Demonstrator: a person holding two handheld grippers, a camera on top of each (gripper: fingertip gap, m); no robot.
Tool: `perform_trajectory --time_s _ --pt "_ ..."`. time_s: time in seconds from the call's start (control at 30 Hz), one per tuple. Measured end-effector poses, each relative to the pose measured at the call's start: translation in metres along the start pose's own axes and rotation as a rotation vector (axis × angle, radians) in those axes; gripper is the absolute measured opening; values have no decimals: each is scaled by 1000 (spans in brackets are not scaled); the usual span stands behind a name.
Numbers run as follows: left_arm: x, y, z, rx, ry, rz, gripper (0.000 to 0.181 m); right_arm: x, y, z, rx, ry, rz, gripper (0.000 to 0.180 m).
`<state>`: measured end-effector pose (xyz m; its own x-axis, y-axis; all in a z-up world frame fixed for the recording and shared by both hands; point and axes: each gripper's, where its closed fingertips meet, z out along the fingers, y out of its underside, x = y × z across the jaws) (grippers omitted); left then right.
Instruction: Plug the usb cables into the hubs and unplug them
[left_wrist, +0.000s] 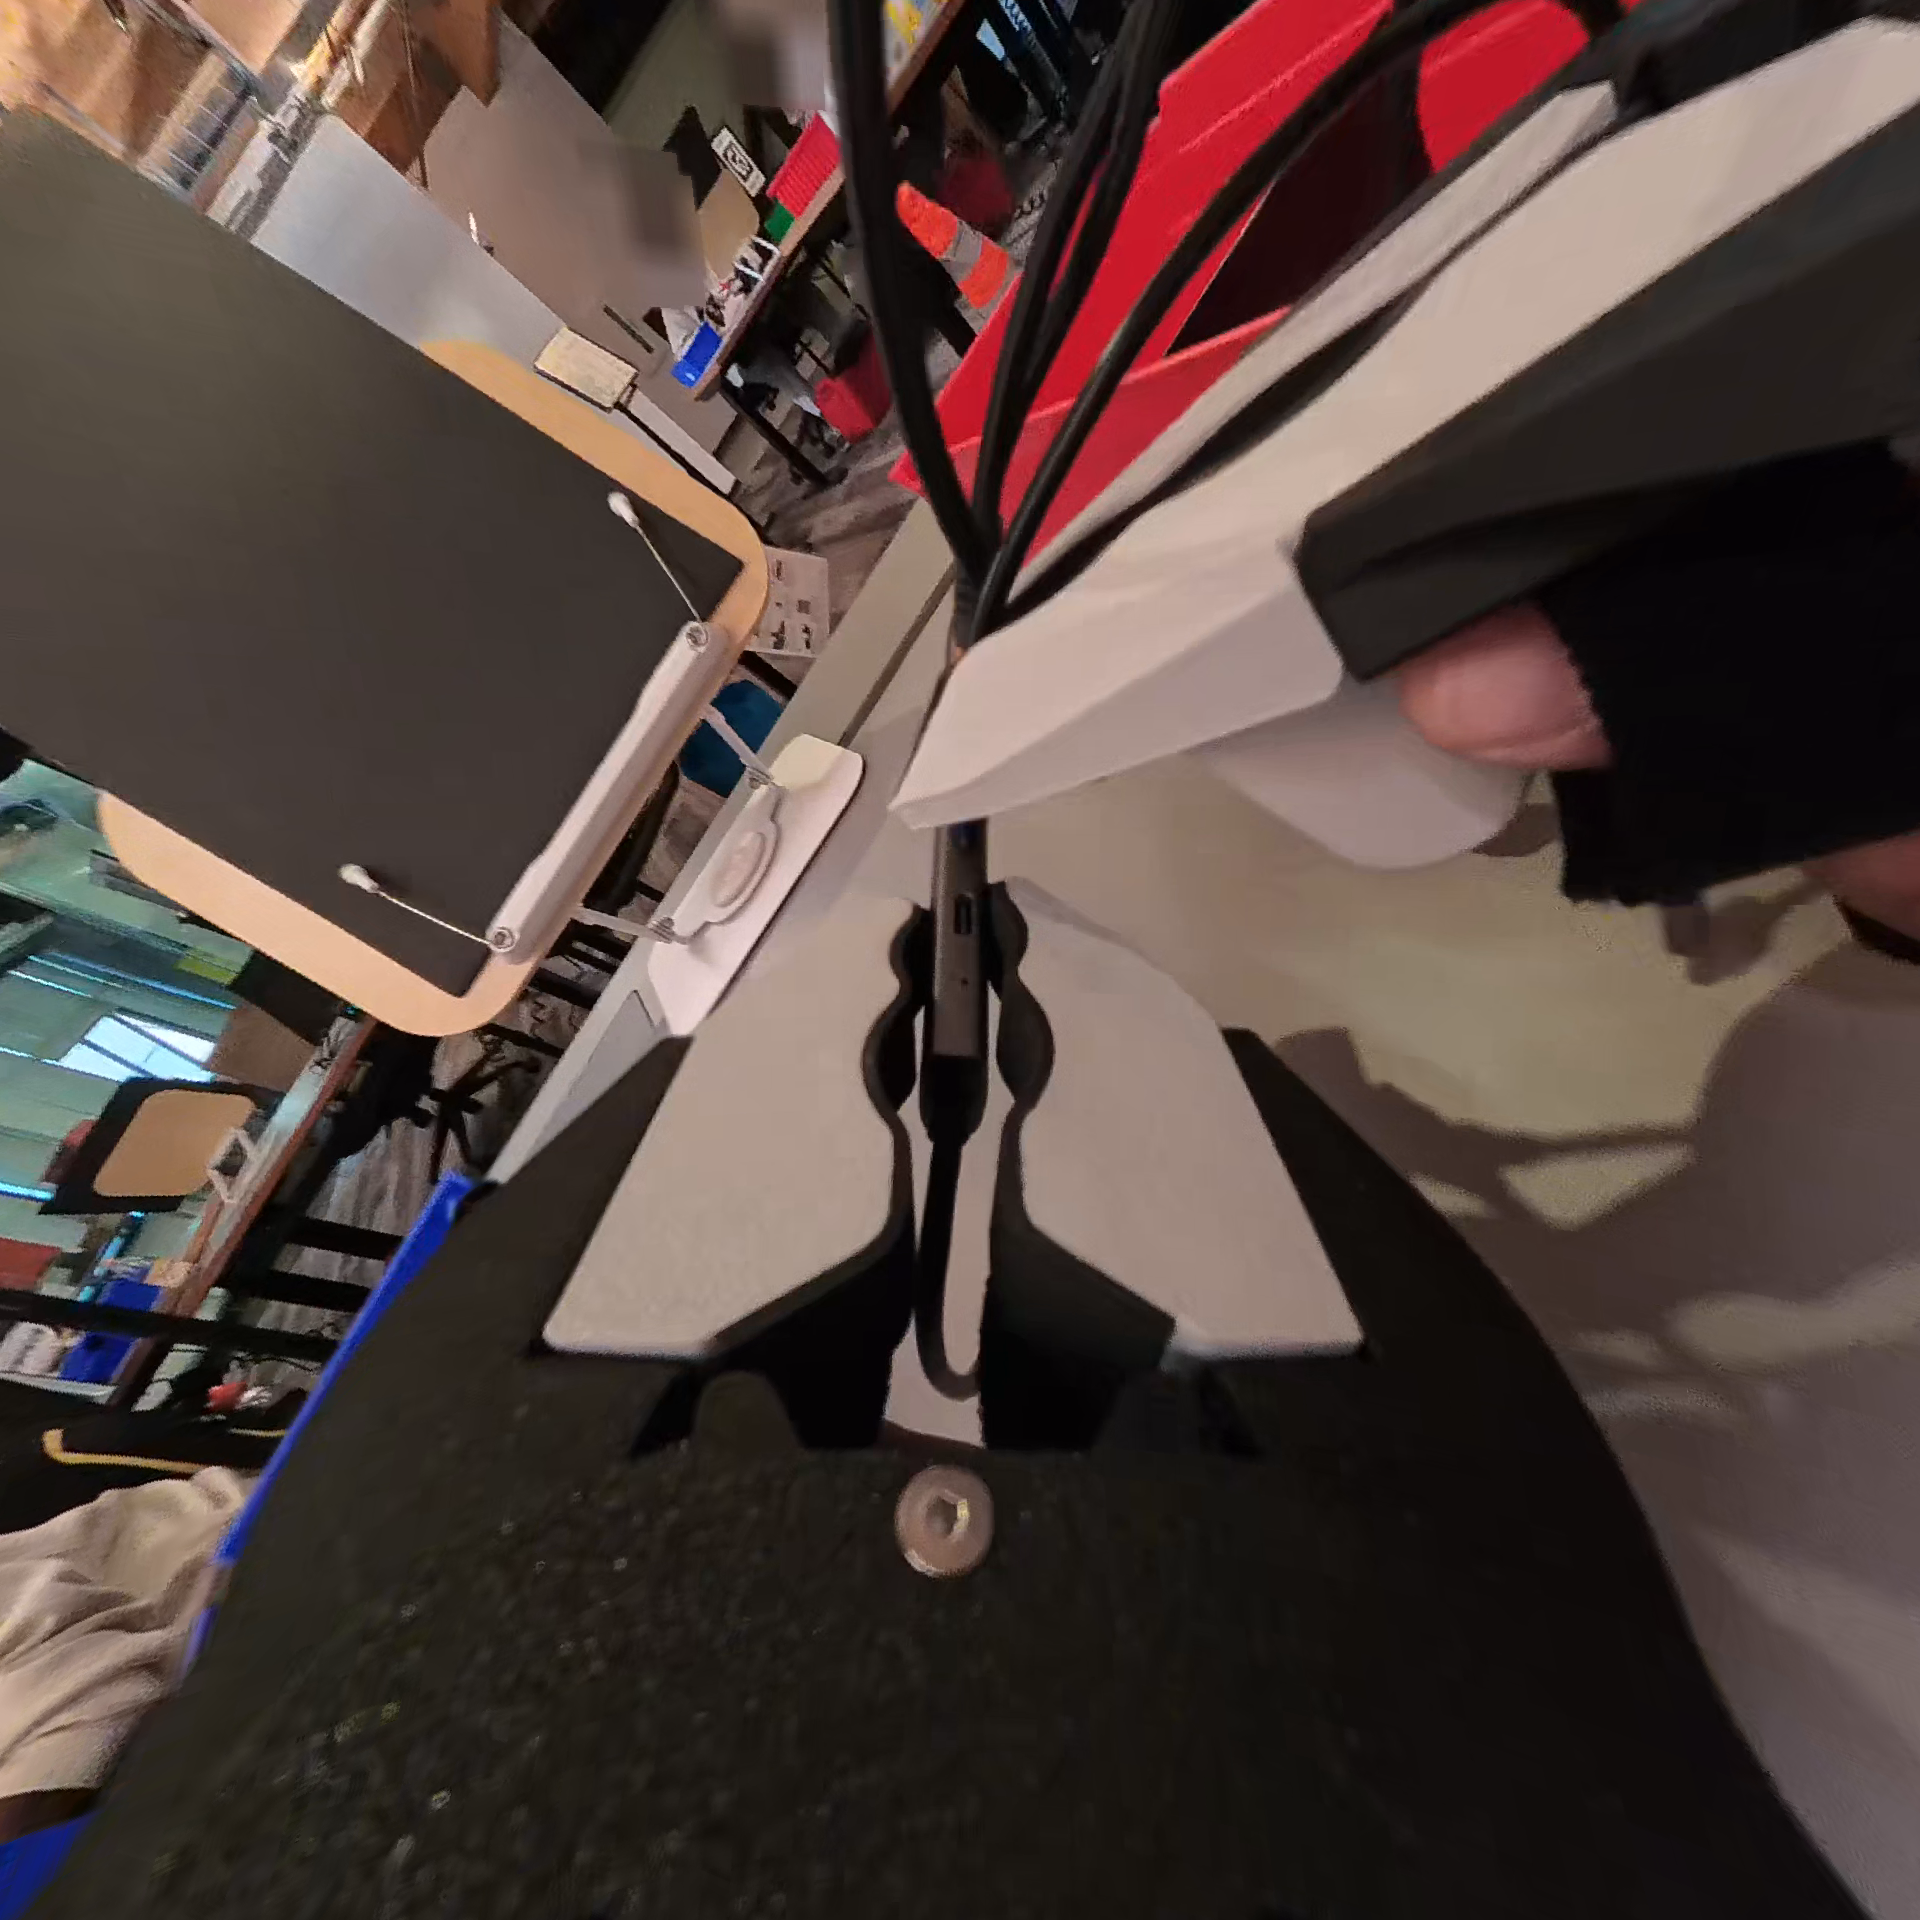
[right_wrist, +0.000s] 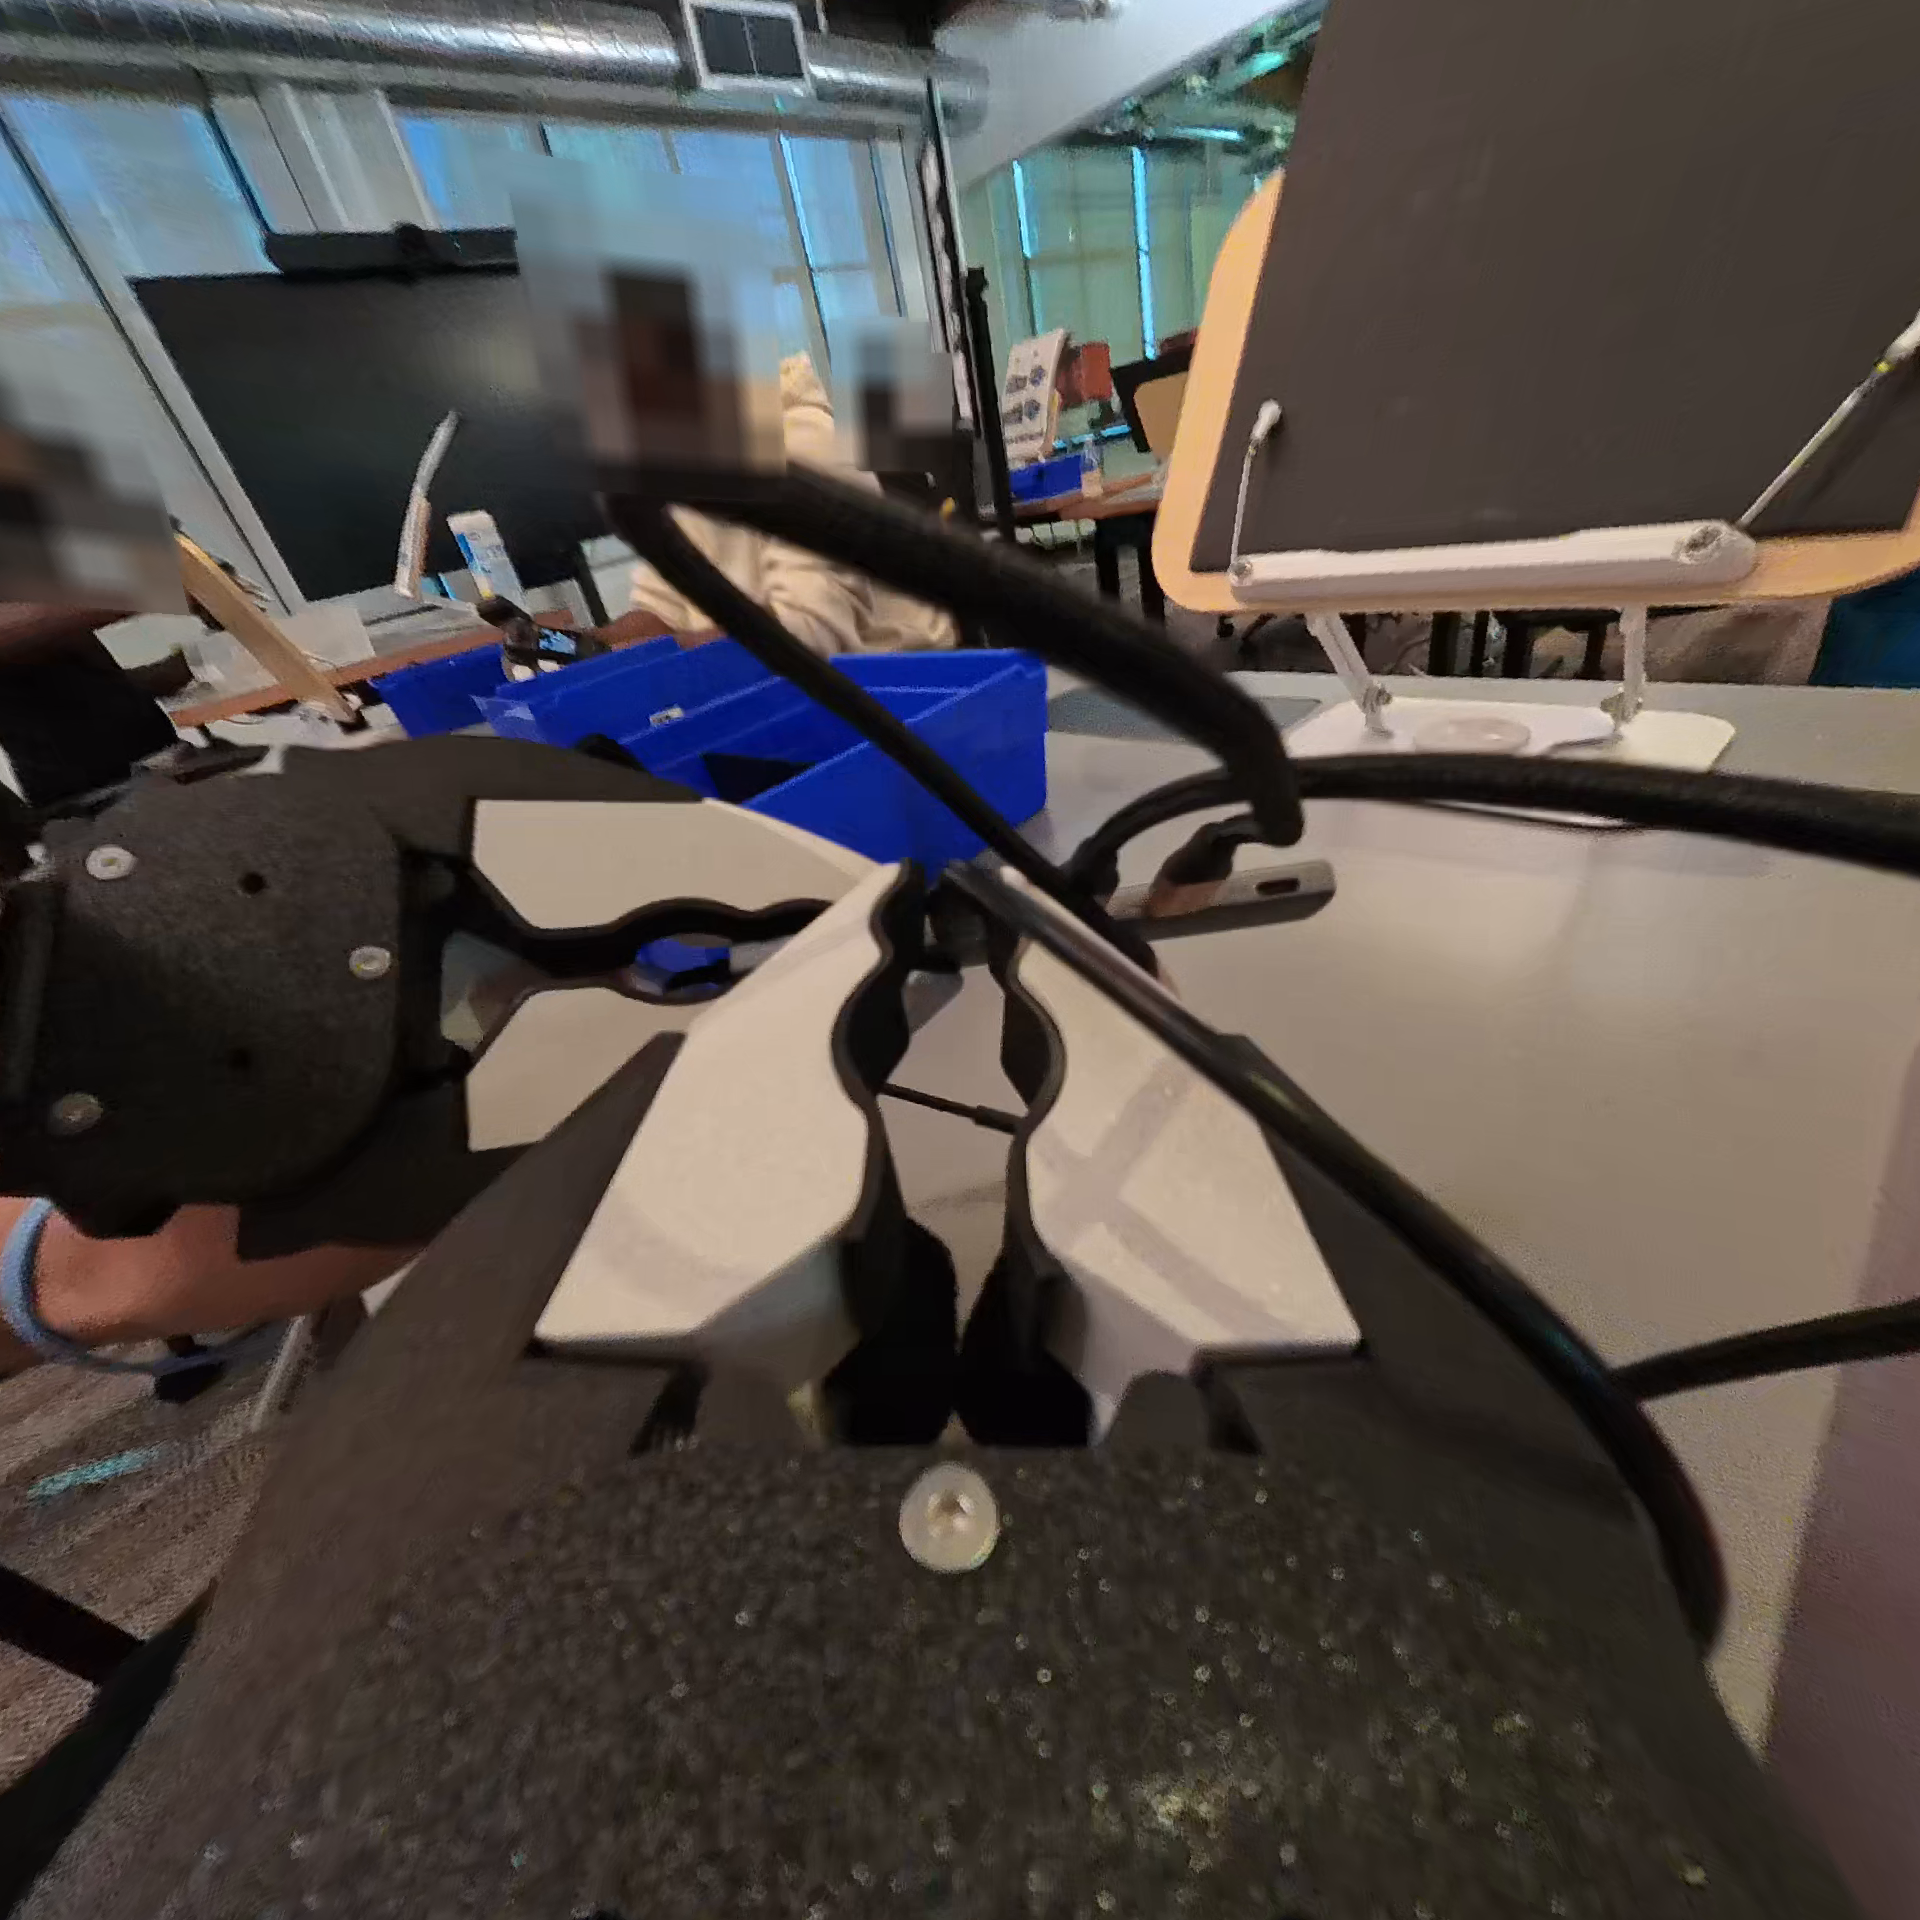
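Note:
My left gripper is shut on a slim grey USB hub, whose short black lead runs back between the fingers. My right gripper comes in from the upper right and its tips meet the hub's far end. In the right wrist view my right gripper is shut on a black USB plug, whose cable trails off right. The left gripper lies sideways at left, tip to tip with it. A second grey hub lies on the table with black cables plugged in.
A black panel on a white stand sits at the table's back right; it also shows in the left wrist view. A blue bin stands behind the grippers and red bins beyond. Thick black cables loop overhead. A gloved hand holds the right gripper. My two grippers' fingertips are within a few centimetres of each other.

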<state>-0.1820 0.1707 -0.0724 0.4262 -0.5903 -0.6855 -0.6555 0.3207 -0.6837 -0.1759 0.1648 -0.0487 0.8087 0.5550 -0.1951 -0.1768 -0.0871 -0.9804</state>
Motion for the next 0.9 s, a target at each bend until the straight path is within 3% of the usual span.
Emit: perform_trajectory --time_s 0.2,0.37,0.57,0.77,0.9 --pt "17 5 6 10 184 -247 10 8 13 -2 -95 -38 -60 9" --pt "31 -5 1 96 502 -654 30 11 14 -8 -112 -66 -192 9" --pt "40 -9 -1 145 710 -911 36 9 12 -10 -87 -99 -240 10" --pt "41 5 5 78 674 -907 23 11 22 -10 -136 -37 -409 9" --pt "40 11 6 69 626 -845 21 11 25 -8 -157 -2 -407 9"
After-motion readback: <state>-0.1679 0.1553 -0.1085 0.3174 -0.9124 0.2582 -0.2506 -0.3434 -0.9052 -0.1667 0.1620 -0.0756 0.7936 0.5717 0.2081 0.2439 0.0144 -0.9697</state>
